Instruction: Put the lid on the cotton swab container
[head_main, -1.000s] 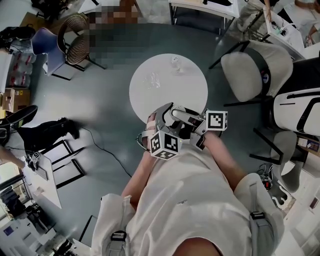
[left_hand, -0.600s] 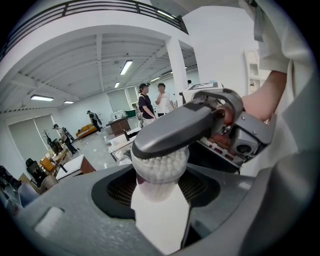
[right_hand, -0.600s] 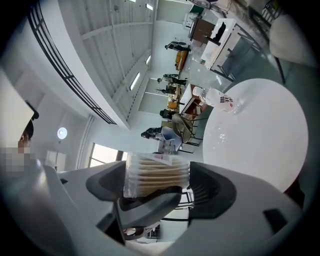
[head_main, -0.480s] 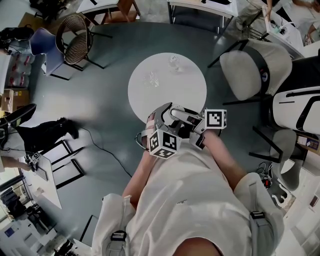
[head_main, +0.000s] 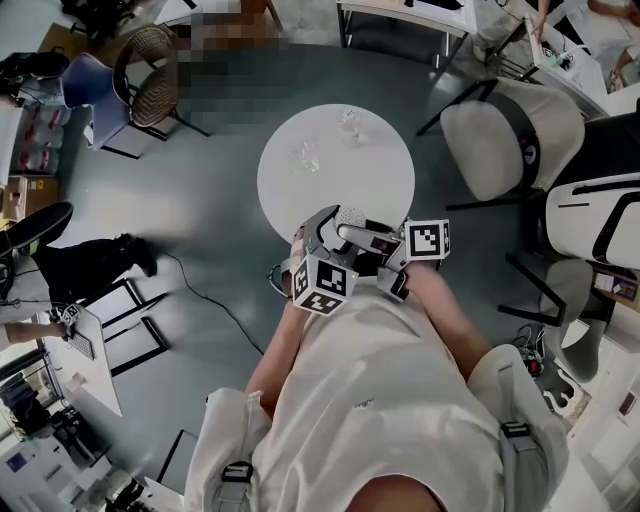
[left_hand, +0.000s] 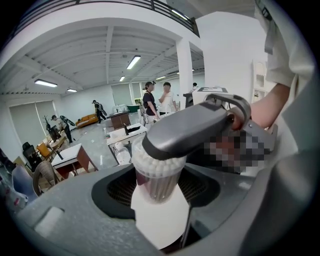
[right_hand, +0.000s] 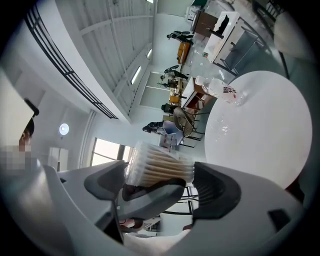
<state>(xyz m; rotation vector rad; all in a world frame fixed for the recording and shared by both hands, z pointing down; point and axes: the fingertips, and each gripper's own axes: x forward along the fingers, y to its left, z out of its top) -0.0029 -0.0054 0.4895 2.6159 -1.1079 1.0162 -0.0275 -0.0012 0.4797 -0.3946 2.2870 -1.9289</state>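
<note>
A clear cotton swab container (left_hand: 157, 172), packed with swabs, stands upright between the jaws of my left gripper (left_hand: 159, 200), which is shut on it. My right gripper (right_hand: 160, 184) straddles the same container (right_hand: 160, 167) end to end. One of its fingers (left_hand: 192, 130) lies over the container's top and hides the lid. Its jaws are opening, with the container still between them. In the head view both grippers meet at the table's near edge, the left gripper (head_main: 338, 225) beside the right gripper (head_main: 358, 240).
The round white table (head_main: 380, 180) holds a small clear item (head_main: 305, 157) and a plastic bottle (head_main: 350, 125) near its far side. Chairs (head_main: 510, 140) stand to the right and a wicker chair (head_main: 150, 70) to the far left. The bottle (right_hand: 222, 90) also shows in the right gripper view.
Both grippers have stayed together at the table's near edge. The left gripper's marker cube has tilted and shifted slightly to the left.
</note>
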